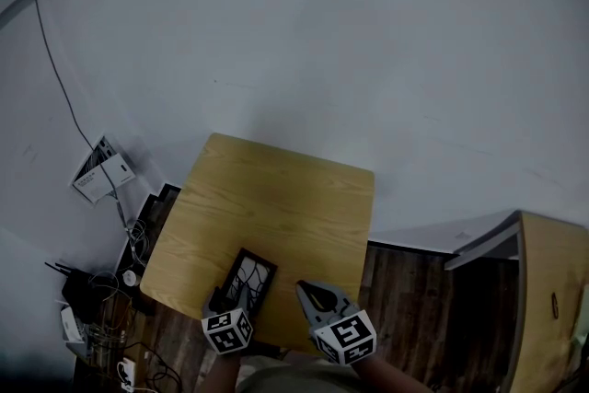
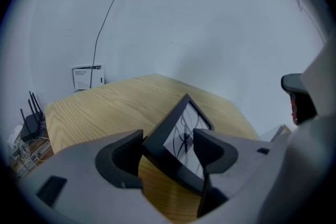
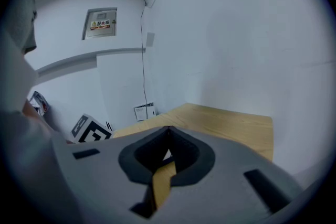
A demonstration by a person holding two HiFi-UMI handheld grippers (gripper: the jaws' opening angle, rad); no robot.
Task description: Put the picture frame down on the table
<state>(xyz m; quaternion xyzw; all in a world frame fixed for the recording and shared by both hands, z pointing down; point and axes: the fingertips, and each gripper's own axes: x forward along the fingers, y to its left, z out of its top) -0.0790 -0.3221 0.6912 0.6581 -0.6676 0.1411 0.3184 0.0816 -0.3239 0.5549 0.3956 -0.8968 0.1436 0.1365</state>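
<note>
From the head view, the picture frame (image 1: 250, 276) lies on the table (image 1: 276, 198) by its near edge. Your left tongs (image 1: 234, 295) are at its near end, and your right tongs (image 1: 304, 290) are just beside it.

In the left gripper view, your tongs stand released, with the frame between the jaws but not pinched. The set-down looks done, so I judge the next move is to draw them straight back without nudging the frame.

In the right gripper view, those tongs are clenched on nothing. The wall sign (image 3: 101, 23) has writing too small to read.

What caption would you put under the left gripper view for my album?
The left gripper, fingers open, straddles a black picture frame on the wooden table.
</note>
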